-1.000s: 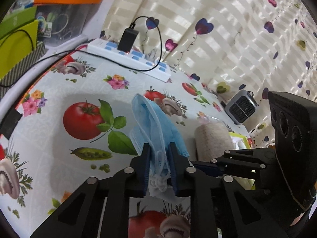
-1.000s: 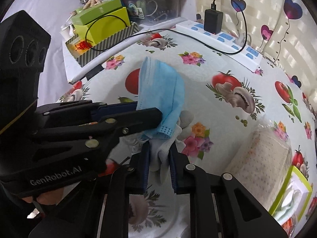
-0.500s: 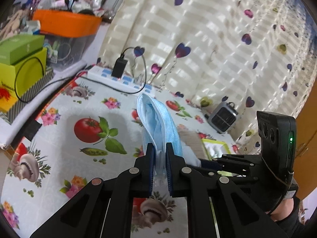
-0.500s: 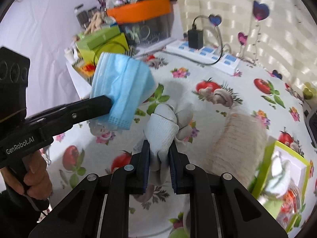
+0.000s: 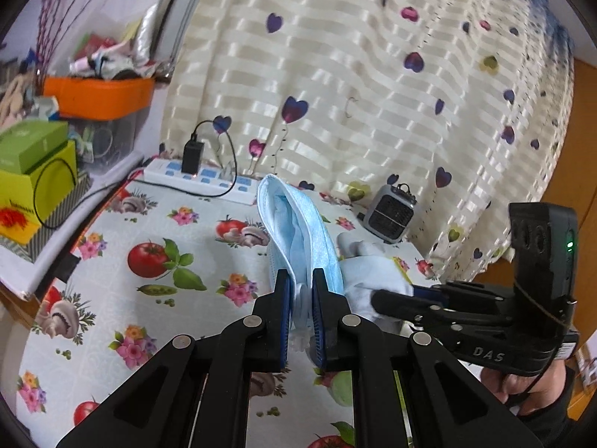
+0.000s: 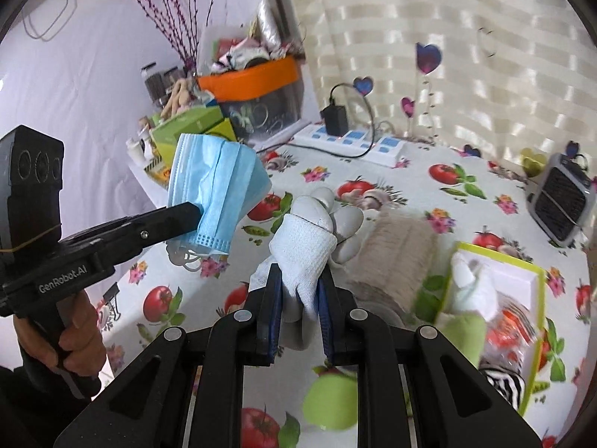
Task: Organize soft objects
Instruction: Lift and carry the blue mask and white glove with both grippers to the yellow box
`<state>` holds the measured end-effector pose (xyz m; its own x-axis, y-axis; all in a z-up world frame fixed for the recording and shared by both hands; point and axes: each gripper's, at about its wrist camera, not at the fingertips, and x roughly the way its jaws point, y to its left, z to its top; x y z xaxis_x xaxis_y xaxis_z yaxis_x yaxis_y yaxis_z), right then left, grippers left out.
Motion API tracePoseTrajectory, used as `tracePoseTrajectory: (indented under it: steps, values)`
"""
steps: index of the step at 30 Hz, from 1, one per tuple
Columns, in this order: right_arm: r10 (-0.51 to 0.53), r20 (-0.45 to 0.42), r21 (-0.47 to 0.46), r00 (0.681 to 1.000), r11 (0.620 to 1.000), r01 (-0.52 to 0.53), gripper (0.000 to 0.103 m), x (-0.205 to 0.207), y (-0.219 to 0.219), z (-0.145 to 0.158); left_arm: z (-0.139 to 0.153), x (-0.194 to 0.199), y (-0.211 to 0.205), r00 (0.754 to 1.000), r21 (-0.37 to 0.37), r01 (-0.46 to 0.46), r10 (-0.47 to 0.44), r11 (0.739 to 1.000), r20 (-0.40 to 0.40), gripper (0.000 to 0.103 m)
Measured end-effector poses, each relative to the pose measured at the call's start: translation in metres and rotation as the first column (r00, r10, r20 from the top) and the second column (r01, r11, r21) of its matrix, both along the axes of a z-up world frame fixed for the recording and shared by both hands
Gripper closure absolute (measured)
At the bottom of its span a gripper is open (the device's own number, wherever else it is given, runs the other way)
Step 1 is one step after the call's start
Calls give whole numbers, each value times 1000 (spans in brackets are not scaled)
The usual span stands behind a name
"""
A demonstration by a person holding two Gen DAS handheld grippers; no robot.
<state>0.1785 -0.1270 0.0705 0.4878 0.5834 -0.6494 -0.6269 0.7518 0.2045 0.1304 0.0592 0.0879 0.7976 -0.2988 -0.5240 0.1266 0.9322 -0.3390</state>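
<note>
The left gripper (image 5: 301,291) is clamped on a blue face mask (image 5: 298,231), the right gripper (image 6: 298,291) on a white knit glove (image 6: 309,246), both held above the flowered tablecloth (image 5: 112,246). Both look light and limp, best pinched at a bunched edge. Beyond the glove lies a fuzzy beige roll (image 6: 395,250) beside a green-rimmed box (image 6: 522,291).
</note>
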Motion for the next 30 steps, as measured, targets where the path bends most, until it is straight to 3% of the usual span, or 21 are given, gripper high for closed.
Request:
tracePoseTrajectory:
  steps: [12,30]
  values:
    - [-58,64,79,996,995,53,85,-46,-47,18,16,-34,-52,998,86,41,-45,995,42,92]
    - [-120,48,124,992,986,114,85,-54,-80,17,16,-39,-90,992,117,117,-121,986,33,92]
